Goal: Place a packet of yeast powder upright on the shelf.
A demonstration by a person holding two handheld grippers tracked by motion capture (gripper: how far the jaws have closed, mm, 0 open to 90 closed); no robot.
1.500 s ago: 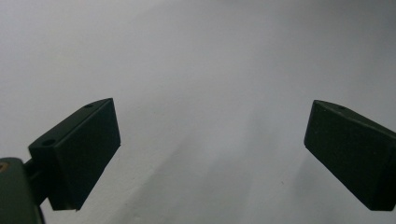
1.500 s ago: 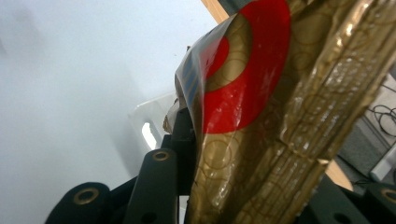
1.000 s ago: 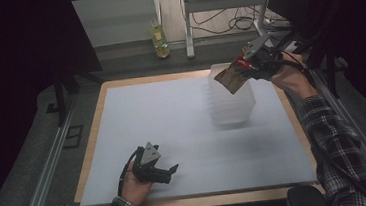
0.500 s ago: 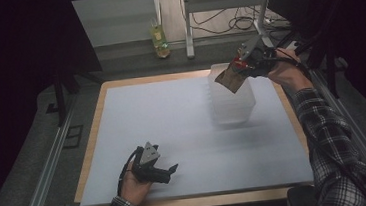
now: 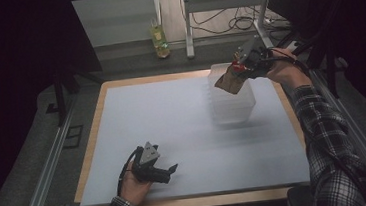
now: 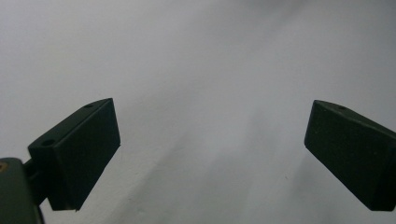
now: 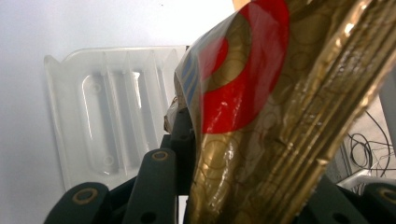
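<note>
We have the gold snack packet clamped between the jaws of our right hand-held gripper, and it hangs in the air at the upper right of the high view, just above the open top of the clear plastic bin. In the right gripper view the packet rises large on the right side of the frame, with the bin's ribbed interior below and to the left of it, and we see nothing inside the bin. So we judge the pick-up done and the carry nearly done; what is left is to lower the packet into the bin and let go. Our left hand-held gripper rests on the pale tabletop at the lower left, jaws spread wide and holding nothing.
</note>
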